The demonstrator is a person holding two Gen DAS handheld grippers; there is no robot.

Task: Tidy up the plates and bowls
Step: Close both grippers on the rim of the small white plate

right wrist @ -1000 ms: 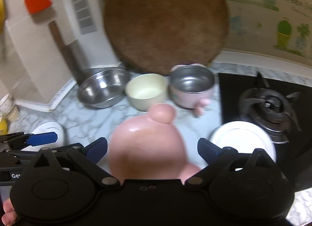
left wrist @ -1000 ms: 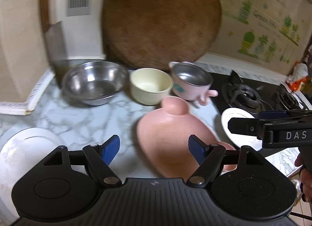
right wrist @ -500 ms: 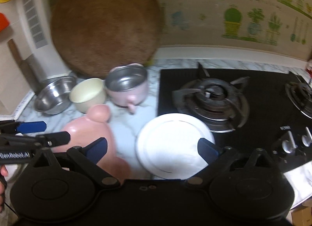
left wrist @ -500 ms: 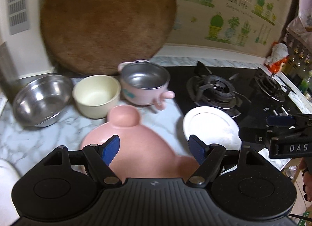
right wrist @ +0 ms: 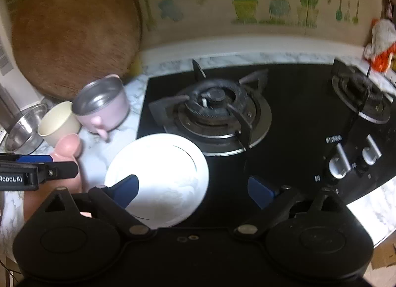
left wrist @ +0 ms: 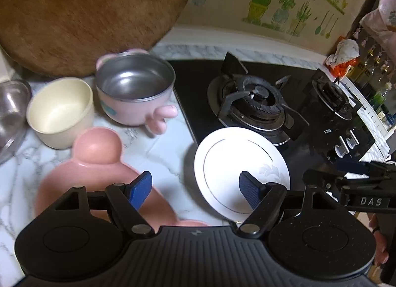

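Observation:
A white plate [left wrist: 237, 165] lies half on the marble counter, half on the black hob; it also shows in the right wrist view [right wrist: 160, 175]. A pink shaped plate [left wrist: 94, 163] lies to its left, partly under my left gripper [left wrist: 195, 189], which is open and empty above the gap between the two plates. My right gripper [right wrist: 194, 188] is open and empty over the white plate's right edge. Behind stand a cream bowl [left wrist: 59, 111], a pink steel-lined bowl [left wrist: 135, 89] and a steel bowl [left wrist: 11, 111].
A round wooden board [left wrist: 86, 12] leans on the wall behind the bowls. The gas hob [right wrist: 247, 118] with two burners and knobs [right wrist: 339, 163] fills the right. Bottles and a bag [left wrist: 344, 54] stand at the far right.
Both grippers have swung right, away from the pink plate and toward the white plate and hob. Both stay open and empty. No dish has moved.

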